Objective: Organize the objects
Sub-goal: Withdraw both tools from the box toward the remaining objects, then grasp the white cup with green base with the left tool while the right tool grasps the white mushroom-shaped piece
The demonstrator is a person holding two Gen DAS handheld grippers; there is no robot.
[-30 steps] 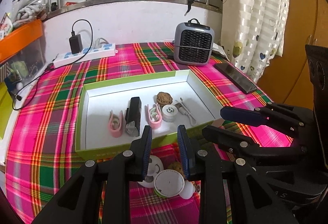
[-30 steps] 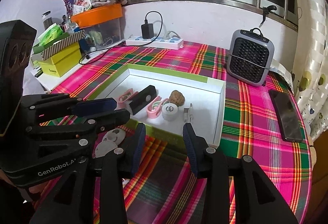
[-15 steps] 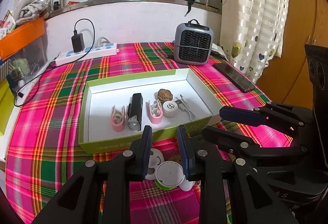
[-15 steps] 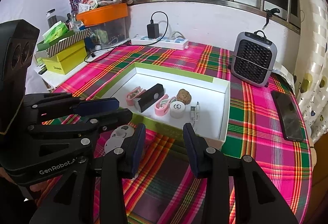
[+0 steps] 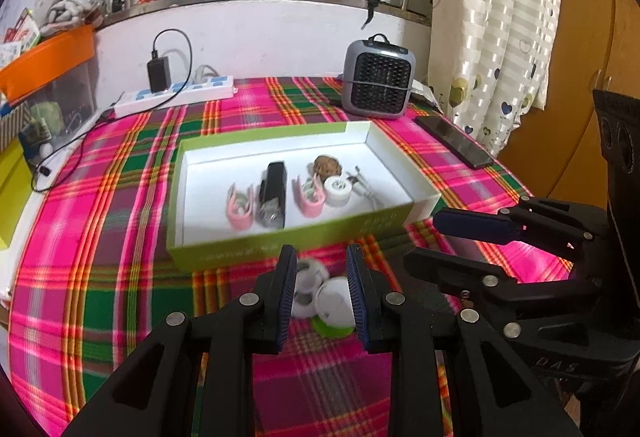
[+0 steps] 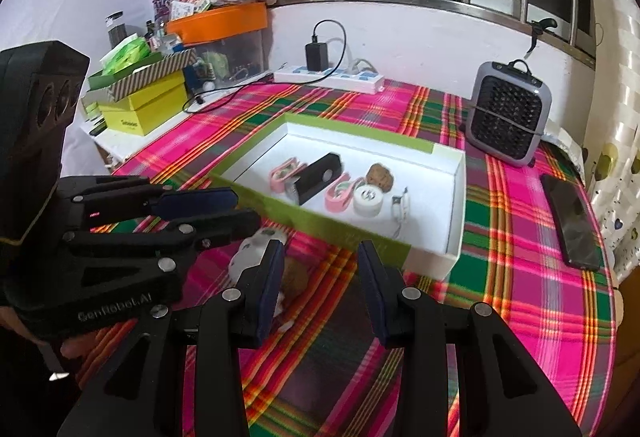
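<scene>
A green box with a white inside lies on the plaid cloth. It holds two pink clips, a black device, a walnut, a white round case and a small cable. In front of the box lie a white round lid on a green base, a white piece and a brown walnut. My left gripper is open and empty above these loose things. My right gripper is open and empty to their right.
A grey heater stands at the back right, a black phone lies by the curtain. A power strip with a charger lies at the back. Yellow boxes and an orange-lidded bin stand at the left.
Both grippers have drawn back and up from the box. The loose things in front of the box now show more fully. The jaws have kept the same opening.
</scene>
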